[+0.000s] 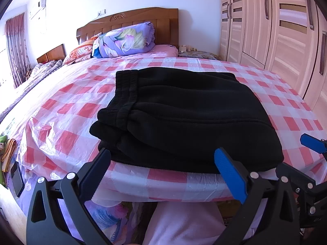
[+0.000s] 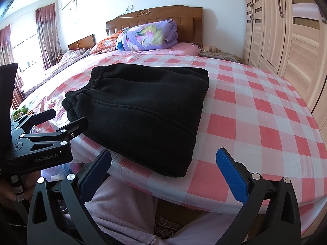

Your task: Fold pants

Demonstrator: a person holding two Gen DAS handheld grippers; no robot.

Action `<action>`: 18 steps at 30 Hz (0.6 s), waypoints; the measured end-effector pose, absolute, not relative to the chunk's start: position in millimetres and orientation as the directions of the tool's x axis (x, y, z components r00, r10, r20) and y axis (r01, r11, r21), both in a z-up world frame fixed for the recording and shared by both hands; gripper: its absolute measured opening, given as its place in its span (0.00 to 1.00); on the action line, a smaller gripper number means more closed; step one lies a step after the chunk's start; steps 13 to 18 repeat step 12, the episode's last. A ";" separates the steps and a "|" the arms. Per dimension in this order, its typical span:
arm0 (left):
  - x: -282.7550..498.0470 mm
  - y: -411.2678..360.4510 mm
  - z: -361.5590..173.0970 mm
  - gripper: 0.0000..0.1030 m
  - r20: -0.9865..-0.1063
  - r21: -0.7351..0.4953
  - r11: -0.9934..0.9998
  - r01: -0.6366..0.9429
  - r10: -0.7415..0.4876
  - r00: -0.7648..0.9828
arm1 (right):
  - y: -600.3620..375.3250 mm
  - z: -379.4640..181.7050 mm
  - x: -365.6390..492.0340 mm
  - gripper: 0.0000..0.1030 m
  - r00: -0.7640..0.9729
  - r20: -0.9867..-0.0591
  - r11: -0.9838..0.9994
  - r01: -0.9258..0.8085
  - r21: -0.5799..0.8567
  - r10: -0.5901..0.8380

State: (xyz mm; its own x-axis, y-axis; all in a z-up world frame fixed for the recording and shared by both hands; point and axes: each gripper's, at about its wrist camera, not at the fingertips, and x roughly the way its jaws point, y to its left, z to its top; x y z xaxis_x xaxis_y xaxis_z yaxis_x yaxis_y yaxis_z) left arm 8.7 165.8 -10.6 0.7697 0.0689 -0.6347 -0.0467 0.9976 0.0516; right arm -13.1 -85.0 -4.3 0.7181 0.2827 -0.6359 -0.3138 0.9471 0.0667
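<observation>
Left wrist view: left gripper (image 1: pixel 161 171) is held wide open and empty, just before the near edge of the pants (image 1: pixel 184 118).
Right gripper (image 2: pixel 163 171): wide open, nothing gripped.
Pants: folded in a black stack on the checked sheet (image 2: pixel 255 110), near the bed's front edge.

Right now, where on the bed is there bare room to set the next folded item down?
The widest free patch is the checked cover between the folded black pants and the wardrobe. A smaller strip lies between the pants and the purple quilt. The near-left corner is crowded: crumpled plastic, and the left gripper beside the pants.
</observation>
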 end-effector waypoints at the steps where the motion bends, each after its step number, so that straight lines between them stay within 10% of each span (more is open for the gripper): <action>1: 8.4 166.3 -10.8 0.98 -0.635 0.048 0.998 -0.046 0.066 0.769 | -85.1 -4.2 -13.0 0.96 0.718 -0.636 0.947 -0.314 0.067 0.283; 18: 11.2 168.4 -13.3 0.98 -0.653 0.038 0.998 -0.046 0.060 0.755 | -85.4 -4.0 -12.9 0.96 0.718 -0.636 0.947 -0.314 0.068 0.284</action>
